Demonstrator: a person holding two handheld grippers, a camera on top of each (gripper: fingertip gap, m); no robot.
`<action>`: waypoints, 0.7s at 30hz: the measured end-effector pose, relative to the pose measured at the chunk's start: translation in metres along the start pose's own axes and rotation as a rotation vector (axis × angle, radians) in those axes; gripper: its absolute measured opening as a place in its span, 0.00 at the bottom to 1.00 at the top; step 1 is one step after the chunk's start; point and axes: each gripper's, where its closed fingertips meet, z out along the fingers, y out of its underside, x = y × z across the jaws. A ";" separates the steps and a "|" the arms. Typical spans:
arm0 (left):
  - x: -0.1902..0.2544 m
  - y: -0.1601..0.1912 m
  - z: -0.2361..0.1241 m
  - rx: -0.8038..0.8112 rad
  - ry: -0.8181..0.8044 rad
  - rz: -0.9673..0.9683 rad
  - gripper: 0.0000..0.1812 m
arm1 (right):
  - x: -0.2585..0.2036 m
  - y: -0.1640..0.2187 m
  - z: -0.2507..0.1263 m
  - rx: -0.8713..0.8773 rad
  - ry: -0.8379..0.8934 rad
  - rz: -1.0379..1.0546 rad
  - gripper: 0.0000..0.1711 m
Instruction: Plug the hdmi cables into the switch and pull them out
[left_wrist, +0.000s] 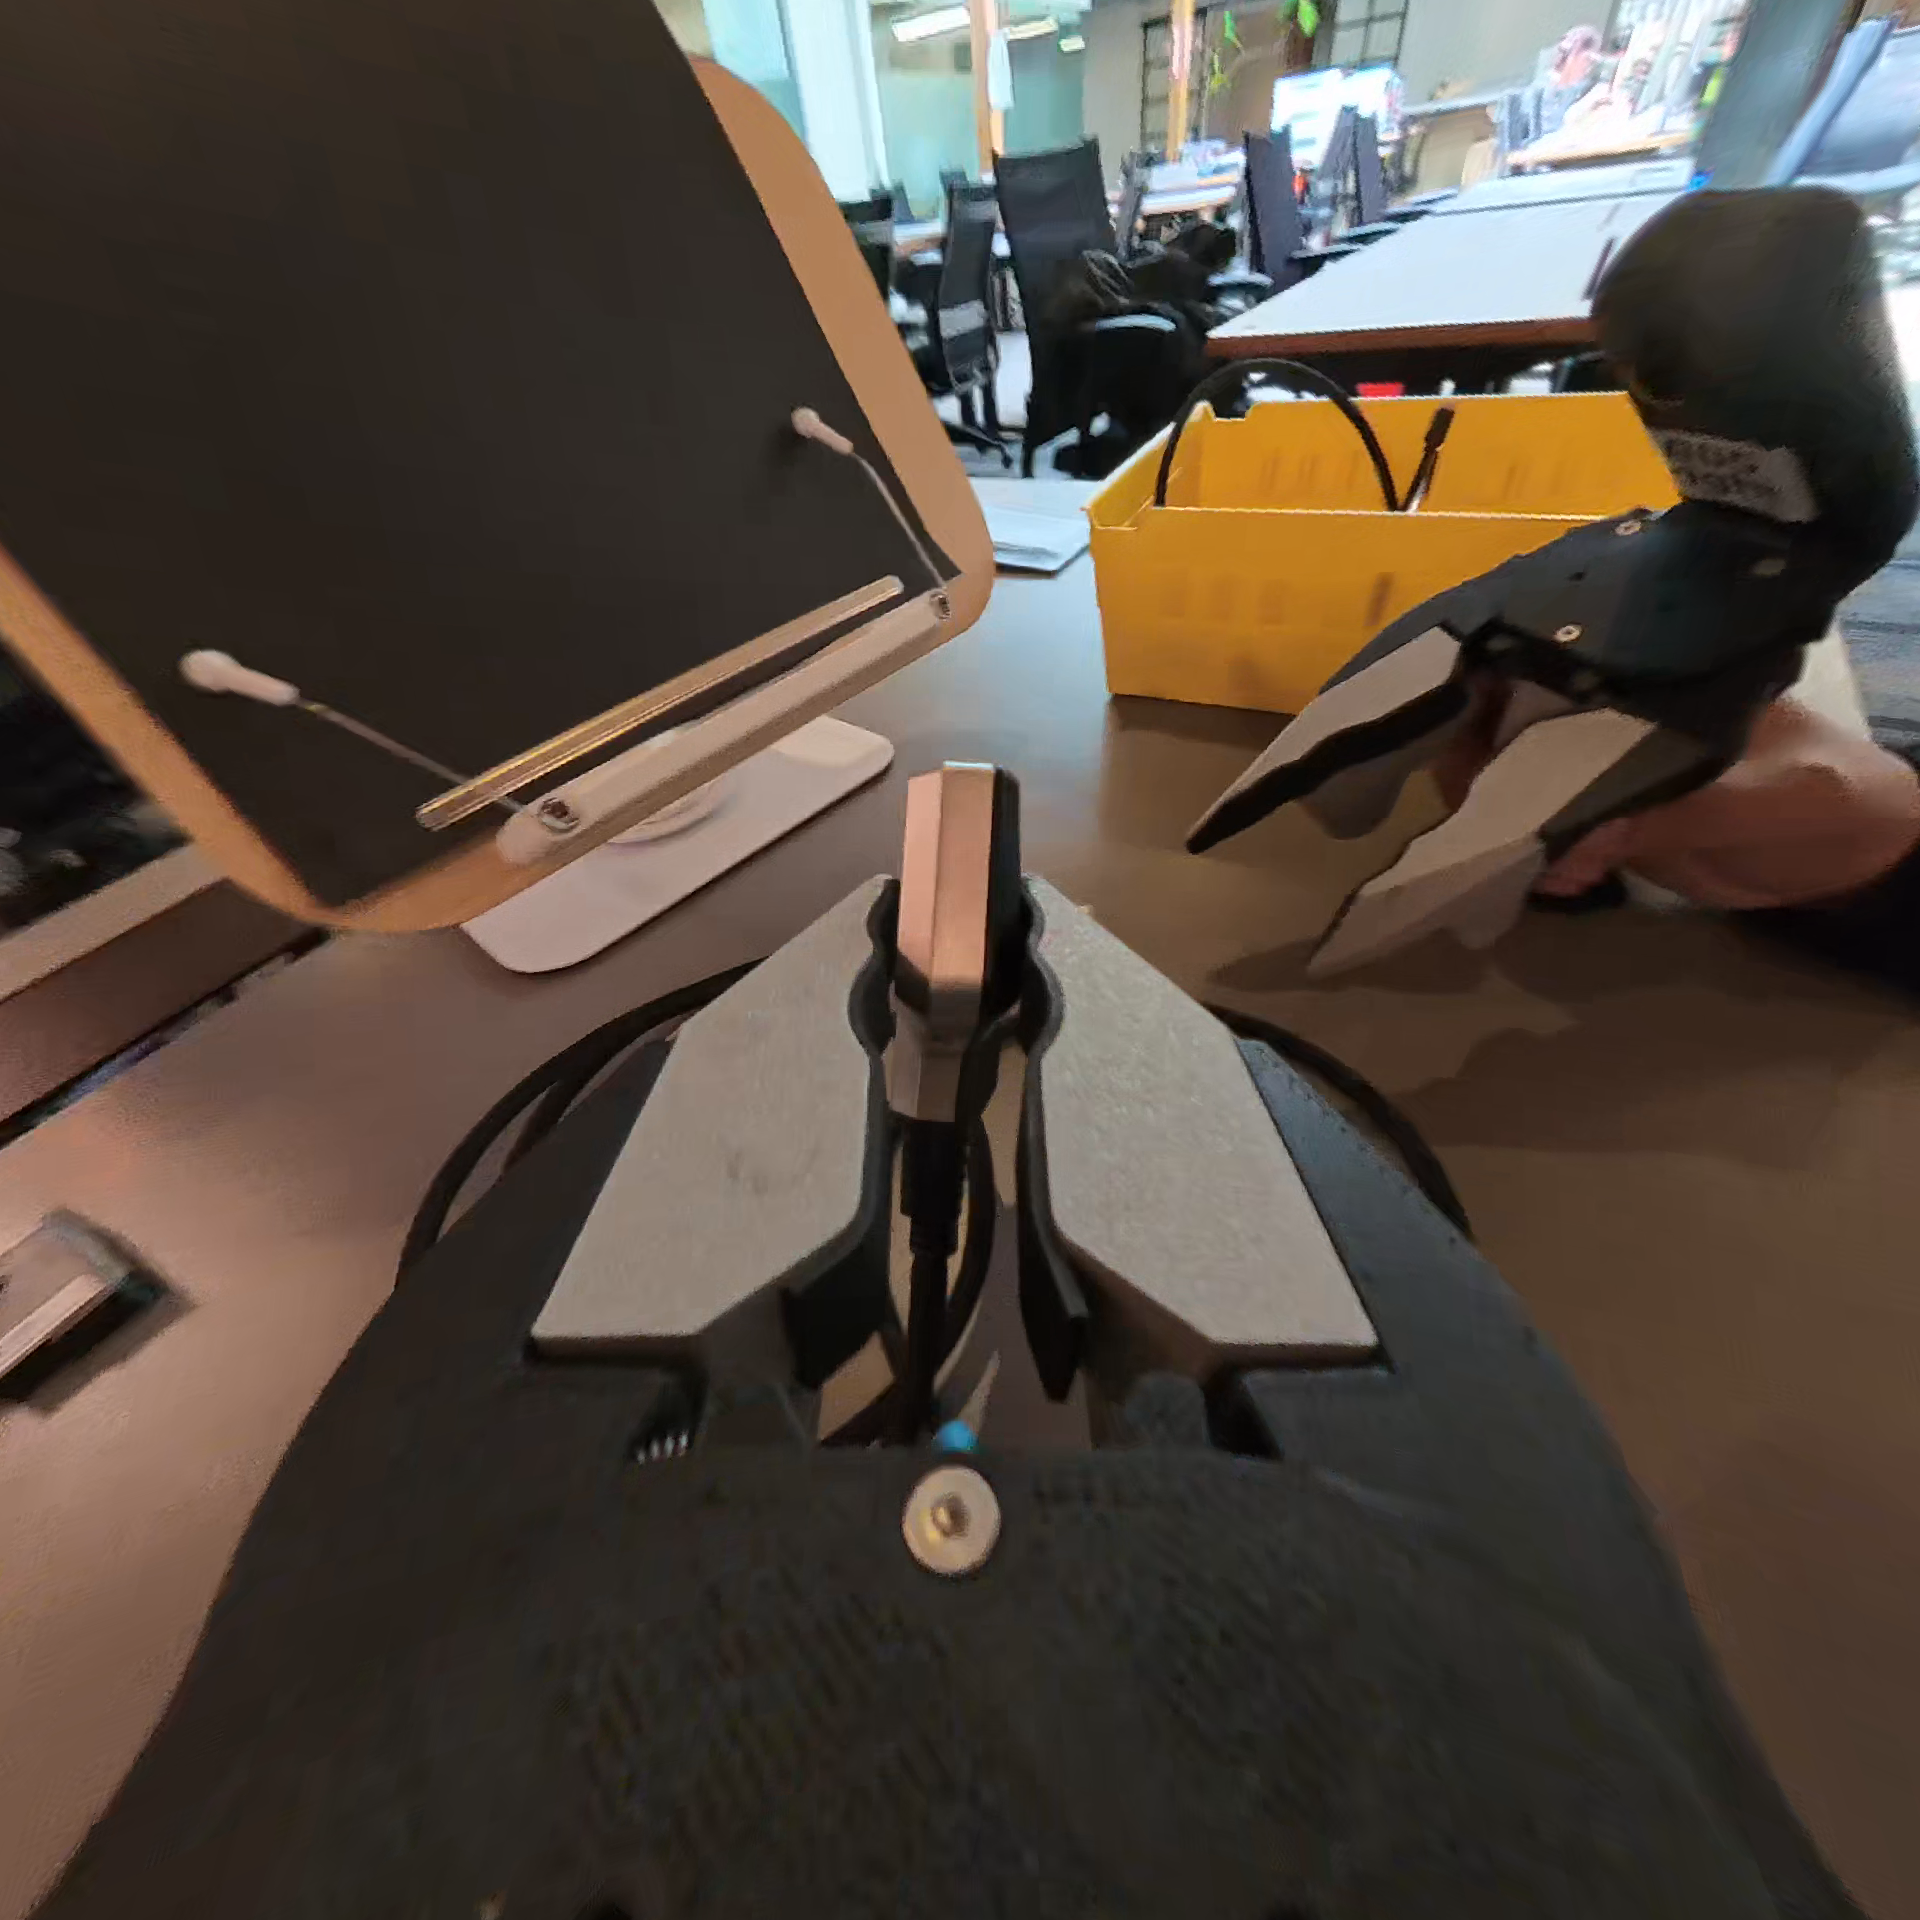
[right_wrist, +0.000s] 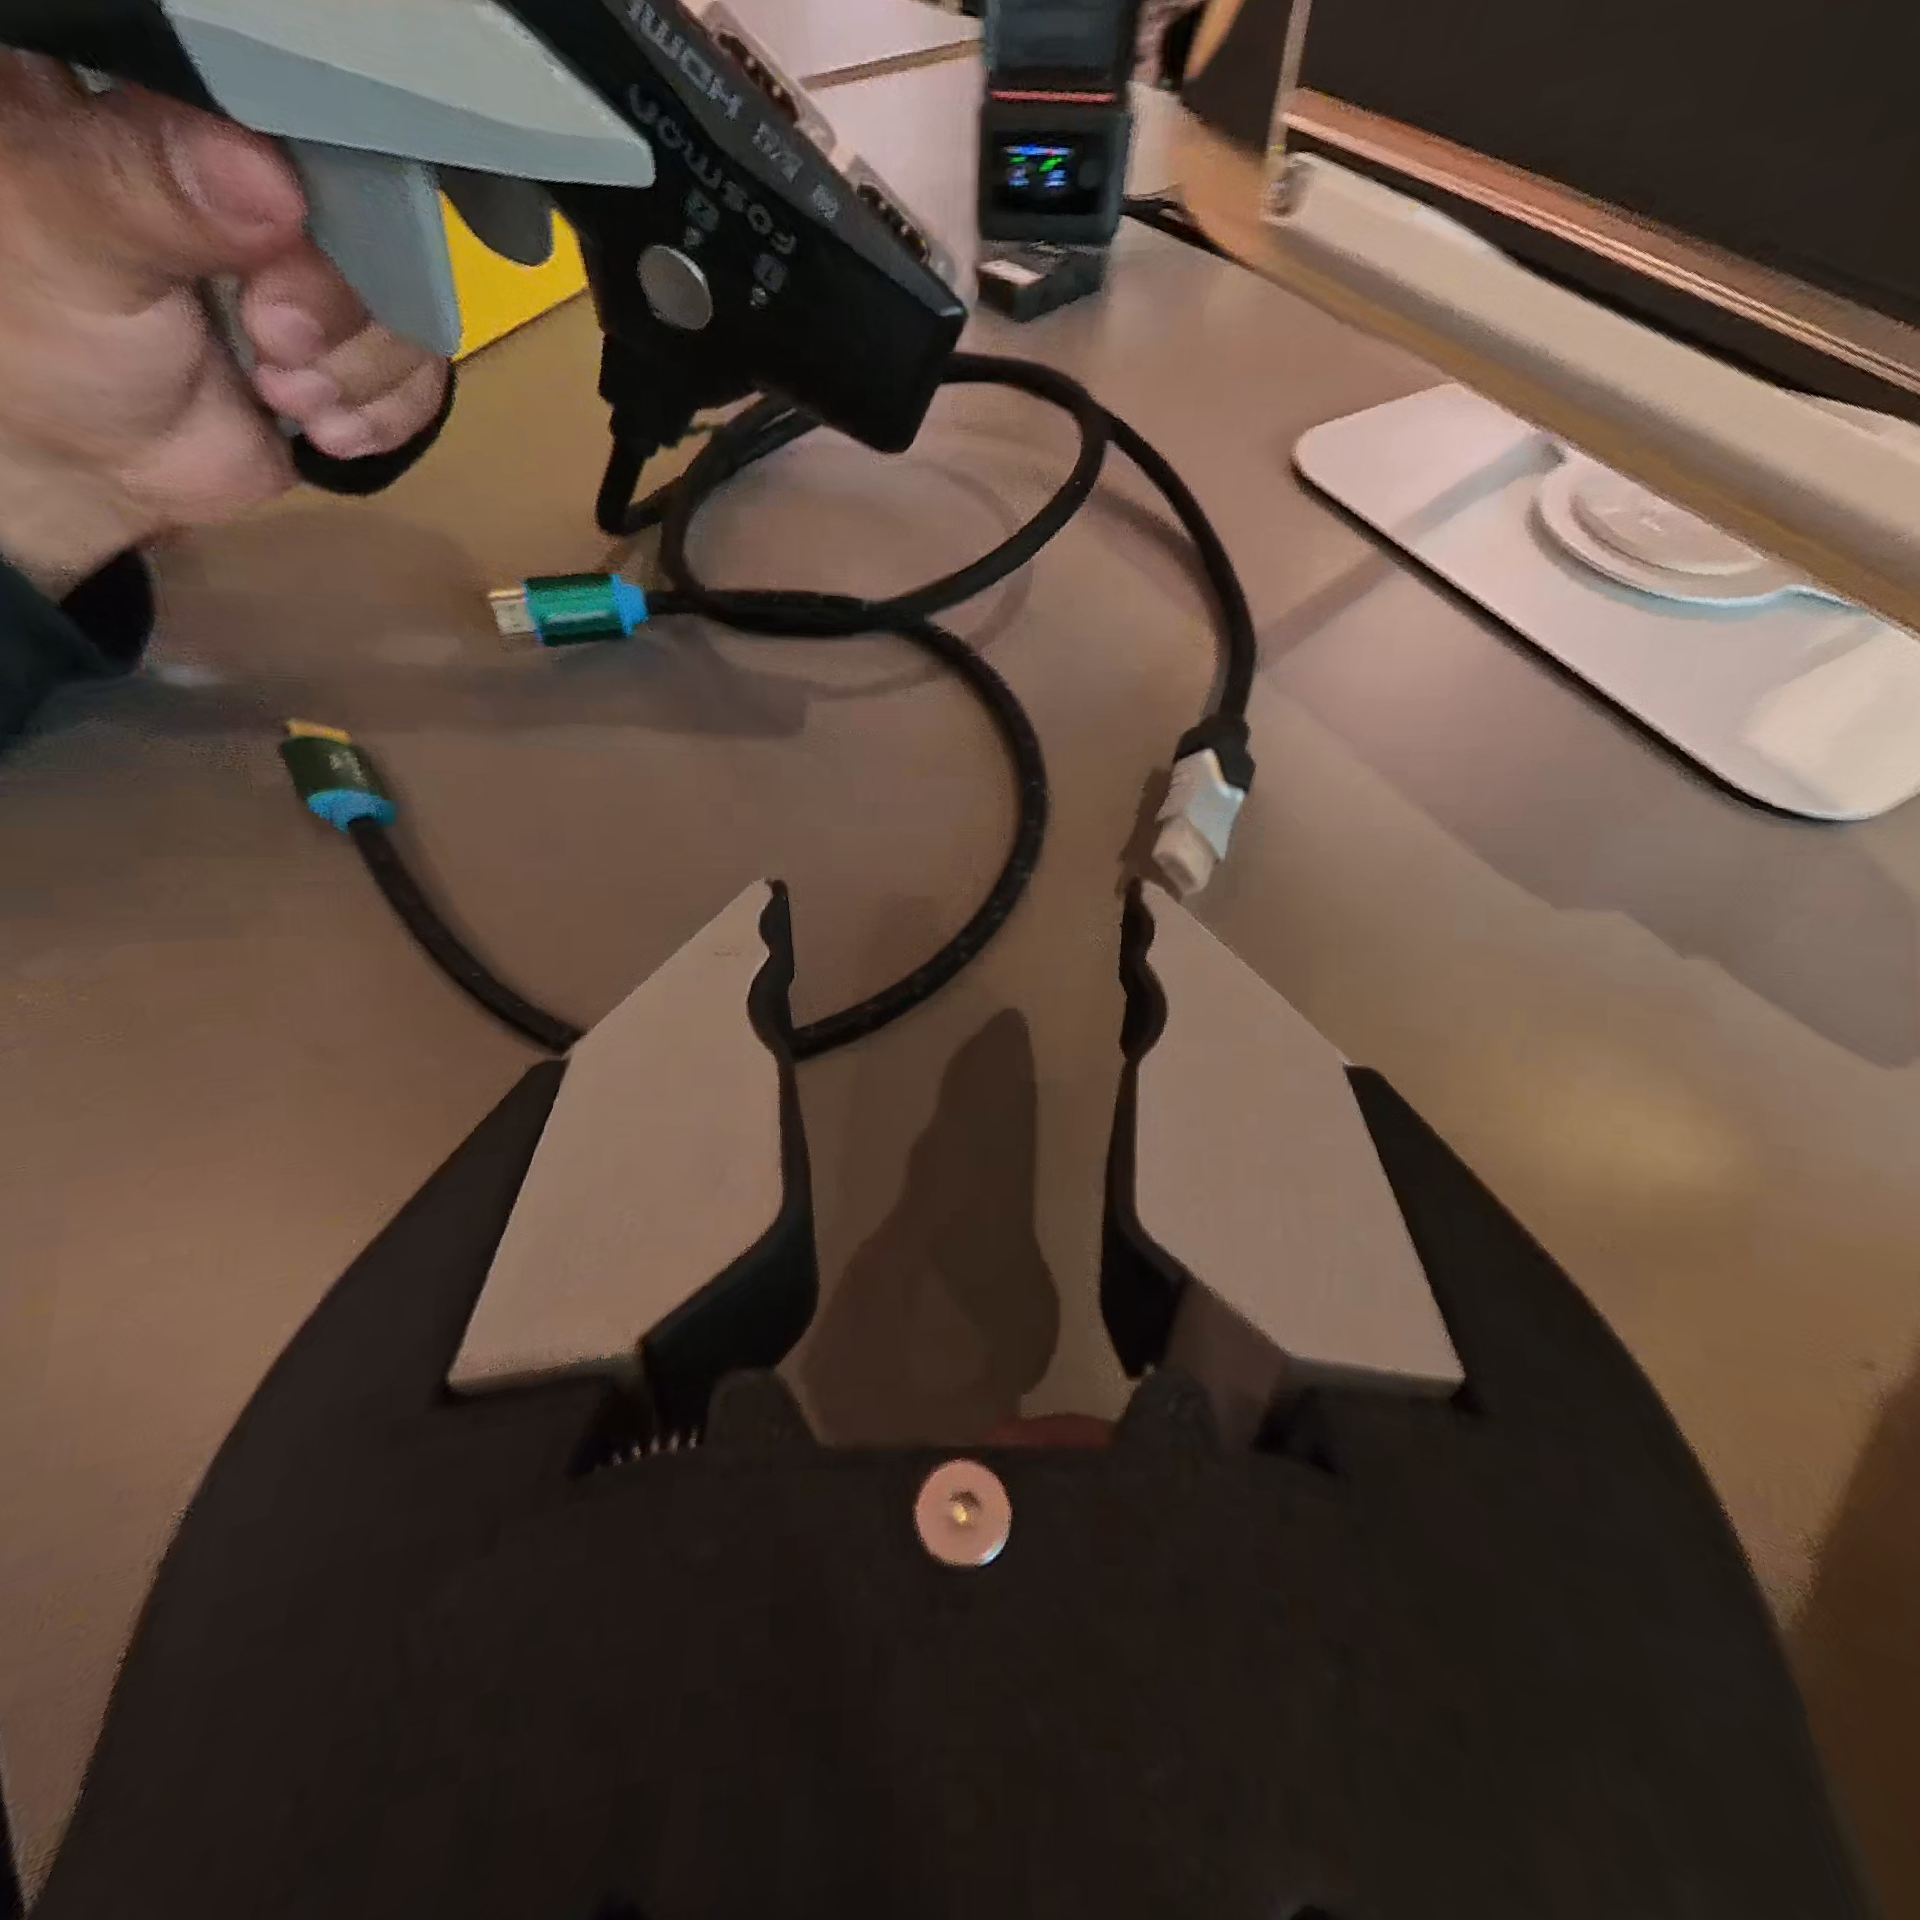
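Note:
My left gripper (left_wrist: 951, 935) is shut on the black HDMI switch (left_wrist: 940, 883) and holds it edge-on above the brown table. In the right wrist view the switch (right_wrist: 790, 239) hangs tilted at the top left, with black cable (right_wrist: 623, 457) coming from its lower end. My right gripper (right_wrist: 954, 894) is open and empty, low over the table. A silver-white HDMI plug (right_wrist: 1200, 821) lies just beyond its right fingertip. A green-and-blue plug (right_wrist: 571, 610) and a second green plug (right_wrist: 338, 774) lie further left, unplugged. The right gripper (left_wrist: 1257, 904) also shows in the left wrist view.
A tilted dark screen (left_wrist: 416, 416) on a white stand base (right_wrist: 1662, 623) stands close by the grippers. A yellow bin (left_wrist: 1351, 582) holding cables sits behind the right gripper. A small black device with a lit display (right_wrist: 1049, 166) stands at the back. Black cable loops (right_wrist: 1029, 790) cross the table. Across from one pair of fingers to the other is roughly 12 cm. Both grippers' tips are roughly 15 cm from the green-and-blue plug (right_wrist: 571, 610).

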 end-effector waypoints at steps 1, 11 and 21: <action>-0.003 0.003 -0.009 0.019 -0.030 0.014 0.10 | -0.007 0.000 0.002 -0.007 -0.021 -0.025 0.36; -0.032 -0.007 -0.047 0.202 -0.055 -0.203 0.10 | -0.137 -0.007 0.028 -0.034 -0.370 -0.350 0.31; -0.016 -0.006 -0.042 0.184 0.011 -0.152 0.10 | -0.159 0.018 0.057 -0.219 -0.310 -0.541 0.06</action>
